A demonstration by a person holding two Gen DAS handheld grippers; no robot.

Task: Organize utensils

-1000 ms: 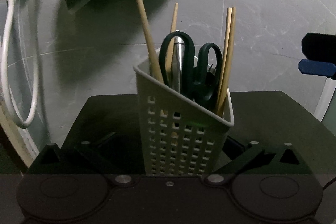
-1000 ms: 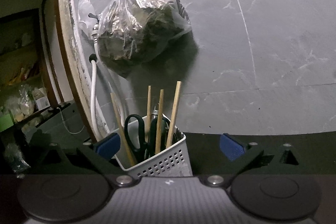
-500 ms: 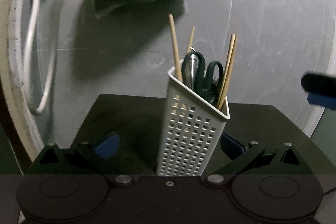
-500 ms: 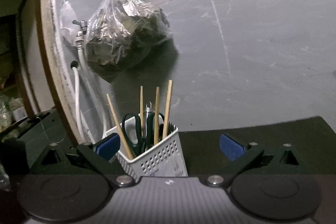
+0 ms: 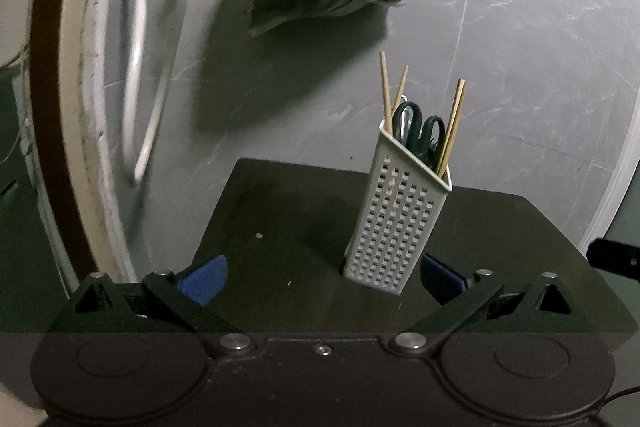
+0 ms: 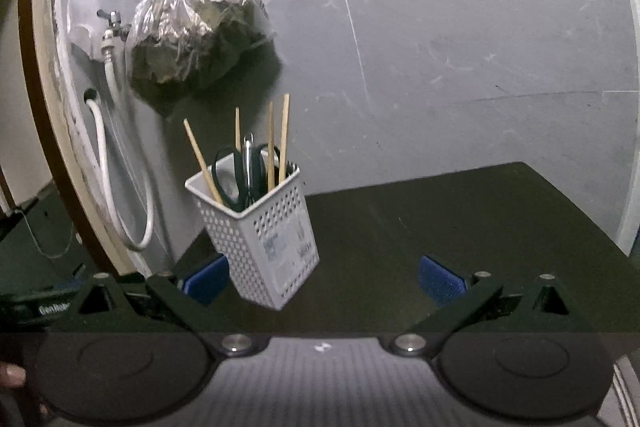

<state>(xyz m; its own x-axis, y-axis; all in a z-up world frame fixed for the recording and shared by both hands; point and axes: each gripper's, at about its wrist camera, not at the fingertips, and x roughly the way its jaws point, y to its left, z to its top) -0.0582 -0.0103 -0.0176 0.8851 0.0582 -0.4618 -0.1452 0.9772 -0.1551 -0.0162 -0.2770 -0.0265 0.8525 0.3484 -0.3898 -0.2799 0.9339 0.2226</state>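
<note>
A white perforated utensil holder (image 5: 394, 223) stands upright on a dark table (image 5: 280, 227). It holds several wooden chopsticks (image 5: 451, 131), dark green-handled scissors (image 5: 420, 135) and a metal utensil. It also shows in the right wrist view (image 6: 264, 227) with its chopsticks (image 6: 283, 139) and scissors (image 6: 230, 175). My left gripper (image 5: 322, 277) is open and empty, with the holder just ahead near its right pad. My right gripper (image 6: 322, 277) is open and empty, with the holder ahead near its left pad.
A grey marbled wall (image 6: 460, 47) rises behind the table. A clear plastic bag of dark stuff (image 6: 196, 43) hangs on it, next to a tap with a white hose (image 6: 104, 163). The table's right edge (image 6: 592, 223) is near. A wooden door frame (image 5: 52, 107) stands left.
Both grippers have pulled back from the holder, so it looks smaller and farther. The left gripper's pads, earlier close beside the holder, now stand apart from it.
</note>
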